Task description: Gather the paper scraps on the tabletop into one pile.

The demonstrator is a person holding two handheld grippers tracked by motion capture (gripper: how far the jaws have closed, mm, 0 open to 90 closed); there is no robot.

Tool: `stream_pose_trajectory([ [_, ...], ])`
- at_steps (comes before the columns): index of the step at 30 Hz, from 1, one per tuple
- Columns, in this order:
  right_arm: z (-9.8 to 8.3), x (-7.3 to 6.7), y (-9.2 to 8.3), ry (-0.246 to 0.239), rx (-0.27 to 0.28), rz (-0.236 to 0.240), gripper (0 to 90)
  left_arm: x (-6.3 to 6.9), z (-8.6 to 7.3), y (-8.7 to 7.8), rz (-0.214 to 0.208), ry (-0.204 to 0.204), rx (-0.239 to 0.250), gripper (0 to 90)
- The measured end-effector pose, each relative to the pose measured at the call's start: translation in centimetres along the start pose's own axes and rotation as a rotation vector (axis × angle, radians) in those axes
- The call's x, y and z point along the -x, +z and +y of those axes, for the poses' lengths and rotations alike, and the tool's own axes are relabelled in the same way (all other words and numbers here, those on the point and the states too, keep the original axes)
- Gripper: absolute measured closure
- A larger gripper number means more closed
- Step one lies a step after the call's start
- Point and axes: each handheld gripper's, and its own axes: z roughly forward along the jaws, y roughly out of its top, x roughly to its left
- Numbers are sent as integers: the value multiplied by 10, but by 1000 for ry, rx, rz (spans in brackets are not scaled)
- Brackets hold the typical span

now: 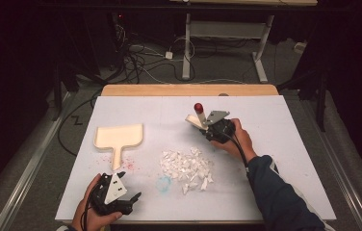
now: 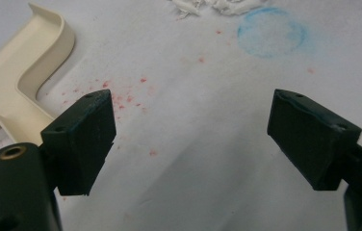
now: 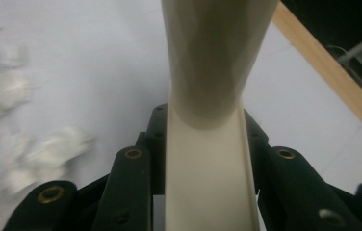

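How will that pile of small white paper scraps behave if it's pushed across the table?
The pile of small white paper scraps is many loose, separate pieces, so it would probably spread and leave stragglers rather than move as one. The scraps look thin and crumpled, likely very light, so a fast sweep may flick them. The white table cover looks smooth, so they should slide easily.

A dim room — grey carpeted floor (image 1: 217, 67) strewn with tangled cables (image 1: 140, 62). A white-legged desk frame (image 1: 227, 33) stands beyond the white-topped table (image 1: 265, 144) — its far edge bare wood.
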Motion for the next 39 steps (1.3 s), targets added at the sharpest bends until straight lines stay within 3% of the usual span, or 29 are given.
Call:
stream_pose_trajectory([
  [4, -7, -15, -21, -9, 30, 56, 675, 2, 1, 0, 1, 0, 0, 163],
  [7, -11, -17, -37, -2, 55, 41, 676, 2, 1, -1, 4, 6, -4, 163],
  [12, -17, -18, -71, 72, 143, 24, 676, 3, 2, -2, 11, 1, 4, 163],
  [17, -25, -27, -112, 63, 190, 50, 675, 3, 3, -4, 17, 9, 5, 163],
  [19, -32, -31, -126, 72, 209, 84, 676, 3, 2, -4, 18, 4, 9, 163],
  [26, -61, -50, -157, 37, 188, 199, 675, 5, 3, -3, 15, 10, 6, 163],
  [29, -71, -61, -164, 23, 187, 286, 675, 5, 4, -3, 15, 13, 7, 163],
  [31, -75, -70, -164, -11, 162, 328, 675, 5, 4, -3, 13, 14, 6, 163],
  [33, -79, -76, -161, -47, 112, 337, 675, 6, 4, -2, 13, 18, 3, 163],
  [39, -85, -78, -148, -63, 34, 341, 676, 5, 5, -1, 5, 24, 0, 163],
])
